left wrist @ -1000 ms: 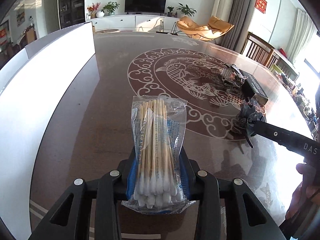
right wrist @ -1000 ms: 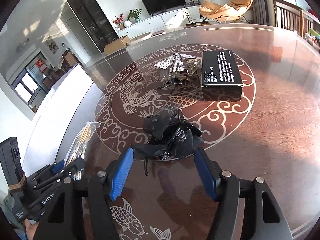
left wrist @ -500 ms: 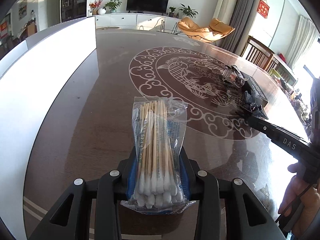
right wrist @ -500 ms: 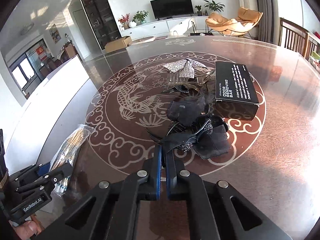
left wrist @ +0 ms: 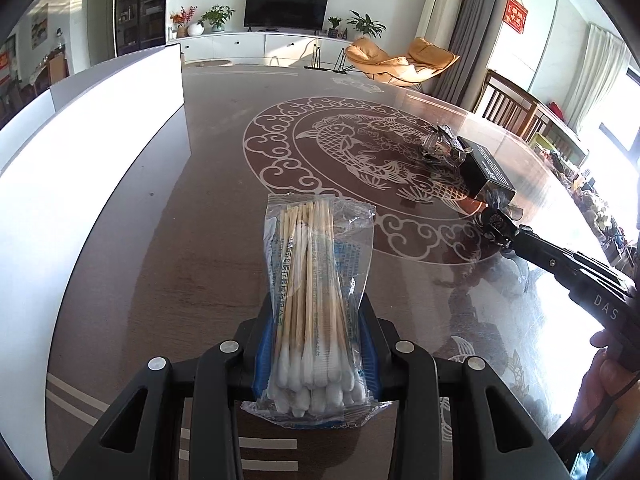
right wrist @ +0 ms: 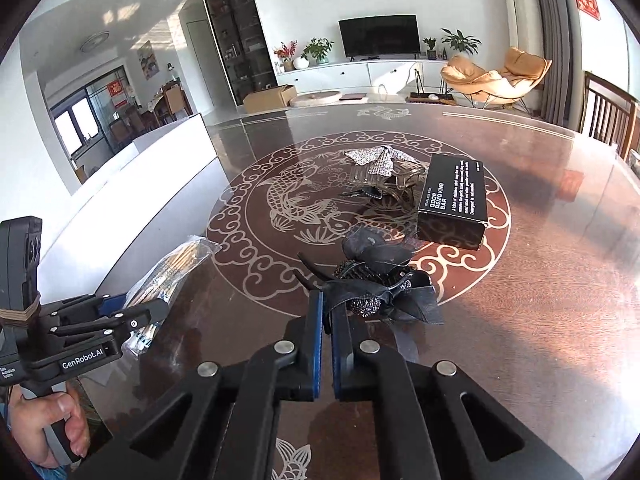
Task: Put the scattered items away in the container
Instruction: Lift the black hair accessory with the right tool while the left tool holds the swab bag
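My left gripper [left wrist: 316,320] is shut on a clear pack of cotton swabs [left wrist: 316,292] and holds it above the dark table; the pack also shows in the right wrist view [right wrist: 172,268]. My right gripper [right wrist: 326,308] is shut on a black hair bow with rhinestones [right wrist: 380,280], lifted just off the table; the bow also shows in the left wrist view [left wrist: 498,218]. A white container [left wrist: 80,184] runs along the table's left side, its wall also in the right wrist view [right wrist: 132,204].
A black box marked "odor removing bar" [right wrist: 454,200] lies beyond the bow. A silver rhinestone bow and a clear hair claw [right wrist: 380,166] lie beside it, with a small black clip [right wrist: 360,192] in front. Chairs stand at the table's right edge [left wrist: 516,108].
My right gripper closed on the black hair bow and lifted it slightly. My left gripper kept hold of the swab pack and rose a little.
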`<state>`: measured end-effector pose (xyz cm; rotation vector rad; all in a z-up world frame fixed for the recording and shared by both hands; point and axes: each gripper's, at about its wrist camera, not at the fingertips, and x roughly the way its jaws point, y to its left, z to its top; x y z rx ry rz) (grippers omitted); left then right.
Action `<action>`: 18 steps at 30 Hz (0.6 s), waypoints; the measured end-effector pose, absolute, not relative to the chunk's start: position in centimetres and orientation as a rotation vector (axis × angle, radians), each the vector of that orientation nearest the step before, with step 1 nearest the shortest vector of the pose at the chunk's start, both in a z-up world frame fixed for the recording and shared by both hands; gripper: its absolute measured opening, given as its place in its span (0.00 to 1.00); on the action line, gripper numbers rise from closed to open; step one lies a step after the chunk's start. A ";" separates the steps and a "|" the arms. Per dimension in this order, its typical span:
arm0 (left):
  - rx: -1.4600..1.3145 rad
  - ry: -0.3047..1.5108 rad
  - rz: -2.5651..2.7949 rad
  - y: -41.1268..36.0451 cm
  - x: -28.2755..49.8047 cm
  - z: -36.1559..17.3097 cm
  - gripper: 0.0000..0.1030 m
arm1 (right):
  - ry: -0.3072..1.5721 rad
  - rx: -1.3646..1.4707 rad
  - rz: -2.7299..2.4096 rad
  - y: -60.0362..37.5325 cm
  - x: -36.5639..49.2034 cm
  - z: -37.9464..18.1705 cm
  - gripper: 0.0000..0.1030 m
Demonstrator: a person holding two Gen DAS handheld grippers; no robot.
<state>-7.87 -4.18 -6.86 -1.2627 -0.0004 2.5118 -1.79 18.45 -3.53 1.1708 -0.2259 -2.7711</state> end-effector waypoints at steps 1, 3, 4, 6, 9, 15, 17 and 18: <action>-1.265 0.001 2.510 -4.1 -7.9 -6.9 0.36 | -0.238 1.200 -2.747 18.5 -1.9 -3.8 0.04; -1.270 0.005 2.503 -4.0 -7.7 -7.2 0.36 | -0.247 1.248 -2.739 18.9 -1.7 -4.3 0.09; -1.271 0.008 2.501 -4.0 -7.7 -7.3 0.36 | -0.252 1.264 -2.743 19.2 -1.3 -4.5 0.12; -1.276 0.010 2.495 -3.9 -7.5 -7.5 0.36 | -0.293 1.313 -2.741 19.9 -0.7 -4.9 0.41; -1.274 0.011 2.496 -3.7 -7.5 -7.8 0.36 | -0.374 1.384 -2.775 20.8 -0.5 -4.8 0.59; -1.267 -0.006 2.497 -3.5 -7.6 -7.7 0.35 | -0.602 1.545 -2.859 20.4 -3.7 -5.4 0.60; -1.263 -0.002 2.501 -3.5 -7.6 -7.6 0.36 | -0.620 1.574 -2.884 19.5 -5.0 -5.9 0.63; -1.262 0.000 2.503 -3.5 -7.7 -7.6 0.36 | -0.592 1.581 -2.914 18.9 -5.6 -6.0 0.64</action>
